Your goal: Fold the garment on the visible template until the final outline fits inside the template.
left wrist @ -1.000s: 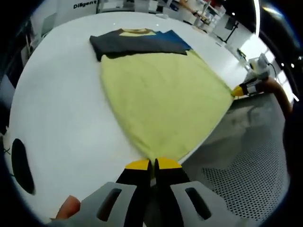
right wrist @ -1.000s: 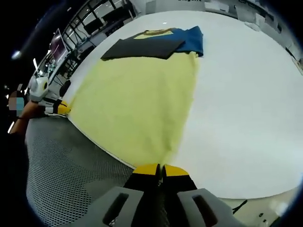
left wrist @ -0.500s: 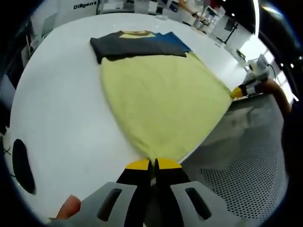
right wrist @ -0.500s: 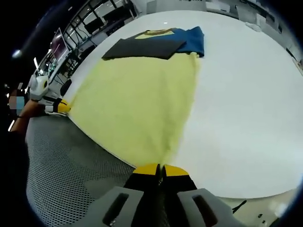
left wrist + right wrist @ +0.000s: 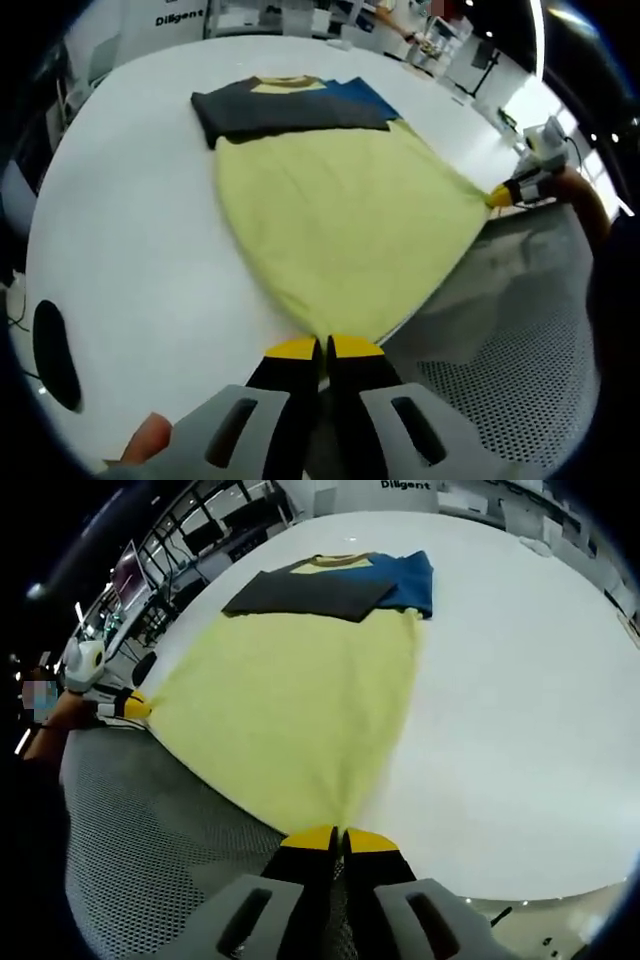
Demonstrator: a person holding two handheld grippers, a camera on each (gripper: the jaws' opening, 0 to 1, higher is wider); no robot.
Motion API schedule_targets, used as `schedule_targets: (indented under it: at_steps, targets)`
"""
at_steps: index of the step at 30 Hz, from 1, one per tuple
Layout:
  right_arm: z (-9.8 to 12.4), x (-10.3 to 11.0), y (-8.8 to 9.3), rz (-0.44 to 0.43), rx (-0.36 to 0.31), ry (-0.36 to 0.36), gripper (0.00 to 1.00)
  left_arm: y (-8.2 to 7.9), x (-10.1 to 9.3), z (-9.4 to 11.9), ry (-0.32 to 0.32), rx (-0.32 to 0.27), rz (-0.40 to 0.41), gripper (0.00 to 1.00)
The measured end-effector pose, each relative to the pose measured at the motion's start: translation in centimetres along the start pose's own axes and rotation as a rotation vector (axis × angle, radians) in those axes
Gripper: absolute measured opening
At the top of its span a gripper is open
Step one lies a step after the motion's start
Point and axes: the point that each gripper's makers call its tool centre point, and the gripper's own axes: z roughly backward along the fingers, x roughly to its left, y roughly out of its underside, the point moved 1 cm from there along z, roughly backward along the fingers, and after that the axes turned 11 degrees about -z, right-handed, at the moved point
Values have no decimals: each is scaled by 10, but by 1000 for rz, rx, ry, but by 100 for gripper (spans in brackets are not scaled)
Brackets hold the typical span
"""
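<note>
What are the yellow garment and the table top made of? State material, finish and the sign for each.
Yellow garment: probably soft knit cotton, matte; it lies limp, pulls taut toward the shut jaws and shows no shine.
Table top: likely laminate or painted board, smooth, faintly glossy; it is evenly white, with small light glints.

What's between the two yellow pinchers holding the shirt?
In the left gripper view, the yellow shirt stretches between the left gripper and the right gripper, each shut on a hem corner at the white table edge.
</note>
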Motion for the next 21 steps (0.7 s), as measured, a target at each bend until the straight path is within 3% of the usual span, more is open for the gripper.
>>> schedule_targets:
  at_steps: [21]
  targets:
    - [23,7,-23,10,-81,-15,0,-26,3,21,0,-92,31,0]
